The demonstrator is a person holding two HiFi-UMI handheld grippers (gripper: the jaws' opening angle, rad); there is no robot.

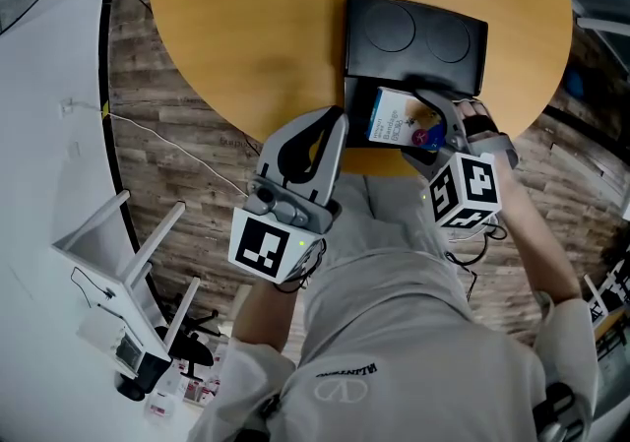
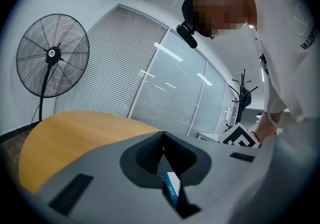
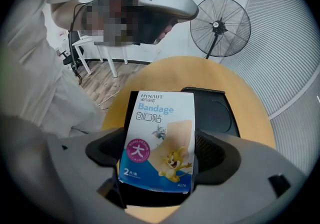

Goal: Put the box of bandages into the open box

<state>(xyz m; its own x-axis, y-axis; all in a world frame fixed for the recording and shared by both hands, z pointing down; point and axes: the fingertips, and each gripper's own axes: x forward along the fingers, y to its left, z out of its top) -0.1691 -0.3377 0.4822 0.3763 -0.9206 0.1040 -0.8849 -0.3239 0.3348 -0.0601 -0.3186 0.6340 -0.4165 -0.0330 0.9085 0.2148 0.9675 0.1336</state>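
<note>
The bandage box (image 3: 157,143), white and blue with a cartoon print, sits crosswise between the jaws of my right gripper (image 3: 159,157), which is shut on it. In the head view the bandage box (image 1: 397,118) hangs over the near half of the open black box (image 1: 356,100), whose lid (image 1: 413,31) lies flat behind it on the round wooden table (image 1: 256,27). The right gripper (image 1: 425,127) is at the table's near edge. My left gripper (image 1: 335,120) is just left of the black box with its jaws shut and nothing held, as the left gripper (image 2: 162,140) shows in its own view.
A standing fan (image 3: 220,26) is beyond the table's far side. A white chair frame (image 1: 118,253) and a thin cable (image 1: 177,150) lie on the wood floor to the left. The person's body fills the near side.
</note>
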